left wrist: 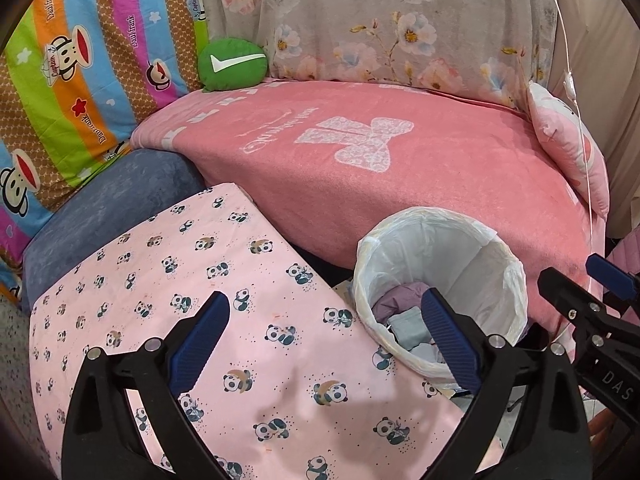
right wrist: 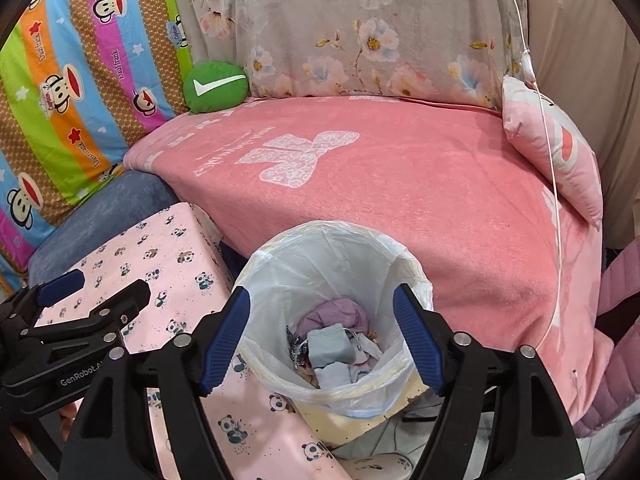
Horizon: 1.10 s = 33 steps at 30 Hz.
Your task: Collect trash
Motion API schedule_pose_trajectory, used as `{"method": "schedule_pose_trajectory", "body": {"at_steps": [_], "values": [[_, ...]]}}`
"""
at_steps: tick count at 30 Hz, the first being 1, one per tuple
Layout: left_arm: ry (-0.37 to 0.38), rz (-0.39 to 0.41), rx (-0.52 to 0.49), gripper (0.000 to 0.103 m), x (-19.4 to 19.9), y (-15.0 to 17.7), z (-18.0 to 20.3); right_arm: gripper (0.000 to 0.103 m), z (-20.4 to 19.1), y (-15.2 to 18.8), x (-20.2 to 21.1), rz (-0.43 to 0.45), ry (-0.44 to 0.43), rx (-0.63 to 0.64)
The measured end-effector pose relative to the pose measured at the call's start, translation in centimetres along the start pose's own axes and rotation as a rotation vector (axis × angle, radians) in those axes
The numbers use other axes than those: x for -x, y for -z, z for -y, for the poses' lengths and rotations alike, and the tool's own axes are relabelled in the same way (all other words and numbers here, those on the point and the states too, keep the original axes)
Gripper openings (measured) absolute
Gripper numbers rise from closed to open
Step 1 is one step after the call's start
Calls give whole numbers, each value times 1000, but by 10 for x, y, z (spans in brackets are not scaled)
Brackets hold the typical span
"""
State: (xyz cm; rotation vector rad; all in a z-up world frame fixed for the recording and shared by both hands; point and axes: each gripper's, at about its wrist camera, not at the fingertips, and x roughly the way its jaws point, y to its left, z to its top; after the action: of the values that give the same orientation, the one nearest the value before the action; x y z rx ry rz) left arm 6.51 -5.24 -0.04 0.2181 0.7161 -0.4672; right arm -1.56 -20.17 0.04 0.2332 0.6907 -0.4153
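The drop-off step is judged to be in hand: the right gripper (right wrist: 322,344) is poised above the small round bin lined with a white plastic bag (right wrist: 400,264), fingers spread wide with nothing between them. The left gripper (left wrist: 326,344) is held over the pink panda-print cloth (left wrist: 168,264), likewise wide open and empty. Crumpled grey and purple scraps (right wrist: 330,346) are seen lying inside the bin; an exact count cannot be made. One bin, two grippers, one green round cushion (right wrist: 216,86) and one pink blanket (right wrist: 400,184) are counted. Next, any remaining trash must be located; none is visible outside the bin.
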Motion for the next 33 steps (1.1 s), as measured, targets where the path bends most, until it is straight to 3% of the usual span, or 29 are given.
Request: {"method": "schedule_pose_trajectory", "body": {"at_steps": [6, 9, 12, 33], "values": [[-5, -13, 9, 93, -1, 4, -1, 87, 2, 2, 0, -19, 8, 5], [-9, -15, 8, 93, -1, 6, -1, 87, 5, 4, -2, -39, 12, 7], [-13, -20, 8, 93, -2, 8, 1, 99, 5, 7, -1, -40, 16, 4], [-43, -35, 16, 94, -4, 15, 6, 99, 5, 18, 0, -11, 65, 43]]}}
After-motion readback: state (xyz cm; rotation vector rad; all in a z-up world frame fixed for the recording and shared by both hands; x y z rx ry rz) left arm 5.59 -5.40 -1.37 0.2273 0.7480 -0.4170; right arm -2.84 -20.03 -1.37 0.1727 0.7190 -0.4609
